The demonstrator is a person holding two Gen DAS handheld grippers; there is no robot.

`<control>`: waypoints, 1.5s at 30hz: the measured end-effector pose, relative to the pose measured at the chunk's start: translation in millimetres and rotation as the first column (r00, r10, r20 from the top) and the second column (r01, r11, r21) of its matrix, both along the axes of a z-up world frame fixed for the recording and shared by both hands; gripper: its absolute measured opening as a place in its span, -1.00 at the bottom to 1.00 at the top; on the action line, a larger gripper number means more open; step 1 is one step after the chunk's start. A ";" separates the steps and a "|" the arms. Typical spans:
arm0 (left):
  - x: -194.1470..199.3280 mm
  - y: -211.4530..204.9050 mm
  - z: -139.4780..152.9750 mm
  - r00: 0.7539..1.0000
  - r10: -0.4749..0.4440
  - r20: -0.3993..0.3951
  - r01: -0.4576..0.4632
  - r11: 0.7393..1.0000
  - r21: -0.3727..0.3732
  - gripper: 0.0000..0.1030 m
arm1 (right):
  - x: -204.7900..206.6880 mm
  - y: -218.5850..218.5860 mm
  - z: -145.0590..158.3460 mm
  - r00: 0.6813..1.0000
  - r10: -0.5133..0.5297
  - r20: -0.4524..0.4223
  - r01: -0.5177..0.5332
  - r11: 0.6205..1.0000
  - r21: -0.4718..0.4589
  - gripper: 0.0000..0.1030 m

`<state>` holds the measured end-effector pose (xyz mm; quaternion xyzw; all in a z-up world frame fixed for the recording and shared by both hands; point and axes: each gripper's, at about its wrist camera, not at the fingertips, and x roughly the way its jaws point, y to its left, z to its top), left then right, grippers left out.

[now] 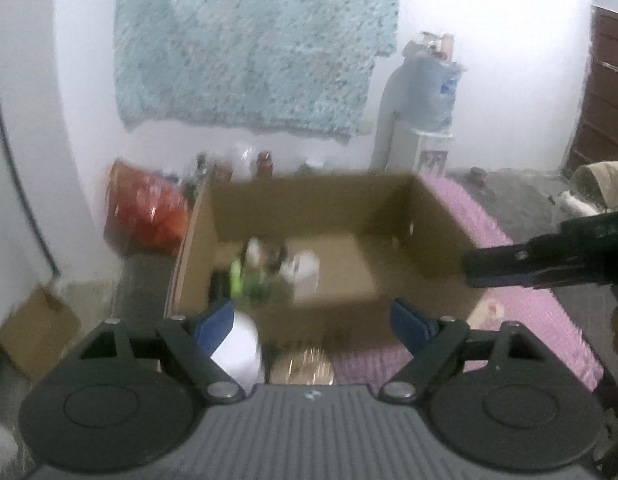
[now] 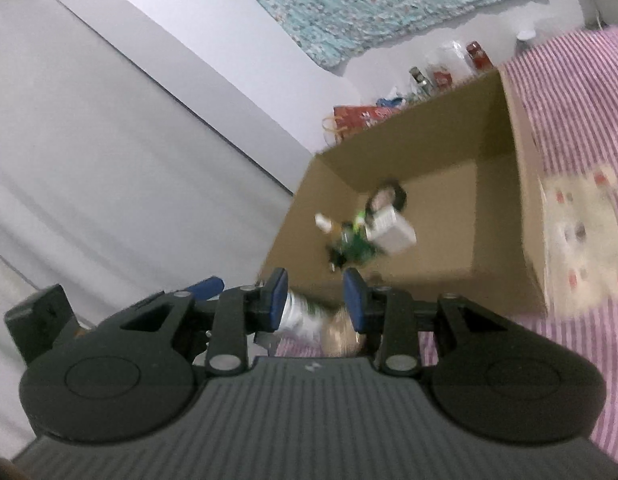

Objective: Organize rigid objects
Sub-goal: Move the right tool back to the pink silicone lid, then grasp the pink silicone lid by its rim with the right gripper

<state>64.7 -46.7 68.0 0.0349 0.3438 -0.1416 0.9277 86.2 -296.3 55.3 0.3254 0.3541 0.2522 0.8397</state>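
Sorting into the cardboard box (image 1: 437,216)
Left tongs (image 1: 313,320) spread wide, empty, near box edge. Right tongs (image 2: 316,300) narrowed; grip on silver-gold item (image 2: 309,320) unclear. Small items (image 2: 369,232) collected inside.

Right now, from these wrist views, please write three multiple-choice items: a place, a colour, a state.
1. In the cardboard box, the small items lie: A. by its left wall B. by its right wall C. on its rim
2. The striped cover is: A. green B. pink C. black
3. The left gripper's jaws are: A. wide open B. shut C. gripping a bottle
Answers: A, they cluster at that wall; B, pink stripes surround the box; A, the pads stand far apart.
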 end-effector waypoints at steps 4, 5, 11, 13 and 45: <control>-16.7 10.4 -33.2 0.996 0.026 -0.086 -0.029 0.999 -0.033 0.68 | -24.3 15.7 -29.5 0.998 0.009 -0.055 -0.009 1.000 0.000 -0.37; -18.6 12.5 -41.1 0.994 0.028 -0.107 -0.032 0.999 -0.039 0.68 | -27.6 20.7 -35.6 0.998 0.012 -0.069 -0.012 1.000 -0.002 -0.37; -25.8 14.9 -80.8 0.981 0.027 -0.192 -0.032 0.999 -0.021 0.68 | -29.3 55.3 -66.0 0.991 0.042 -0.131 -0.050 0.997 -0.056 -0.36; -29.6 11.9 -89.0 0.980 0.022 -0.199 -0.024 1.000 -0.005 0.68 | -25.8 68.2 -72.3 0.987 0.057 -0.147 -0.070 0.994 -0.087 -0.37; -19.2 -15.3 -125.4 0.982 0.049 -0.182 -0.031 0.995 0.098 0.36 | 34.9 147.1 -121.1 0.965 0.145 -0.217 -0.206 0.934 -0.292 -0.71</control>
